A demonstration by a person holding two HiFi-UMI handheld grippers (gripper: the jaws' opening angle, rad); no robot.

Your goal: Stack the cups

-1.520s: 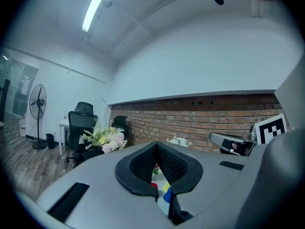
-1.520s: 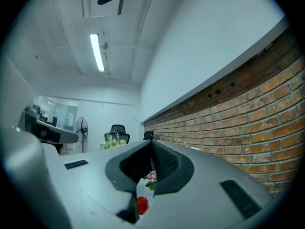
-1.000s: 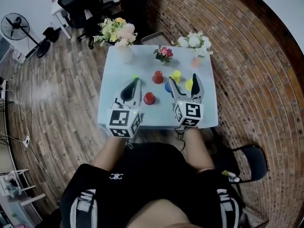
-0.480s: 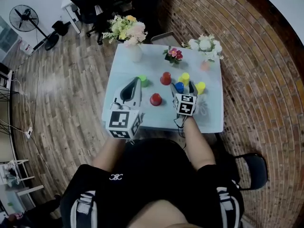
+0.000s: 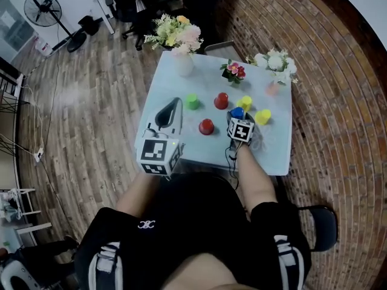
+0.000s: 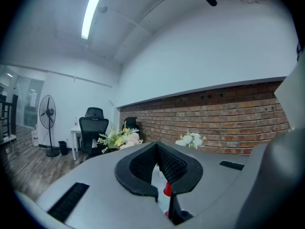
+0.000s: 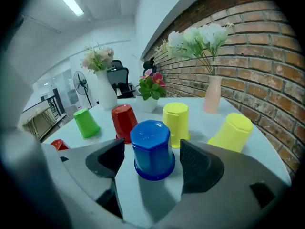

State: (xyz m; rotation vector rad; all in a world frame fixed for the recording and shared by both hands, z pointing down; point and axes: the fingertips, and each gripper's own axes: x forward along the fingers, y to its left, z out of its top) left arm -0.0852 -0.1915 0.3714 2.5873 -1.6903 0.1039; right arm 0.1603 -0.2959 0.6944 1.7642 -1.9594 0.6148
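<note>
Between closing jaws of the right gripper (image 7: pixel 151 162), blue cup (image 7: pixel 150 144), seemingly untouched.

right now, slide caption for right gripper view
Right gripper, jaws just closing, straddles an inverted blue cup, not yet touching; red cup and green cup behind.

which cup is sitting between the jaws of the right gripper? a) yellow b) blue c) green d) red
b: the right gripper view shows the blue cup upside down inside the right gripper. Its jaws have just been closing, but there is a gap on each side of the cup.
</note>
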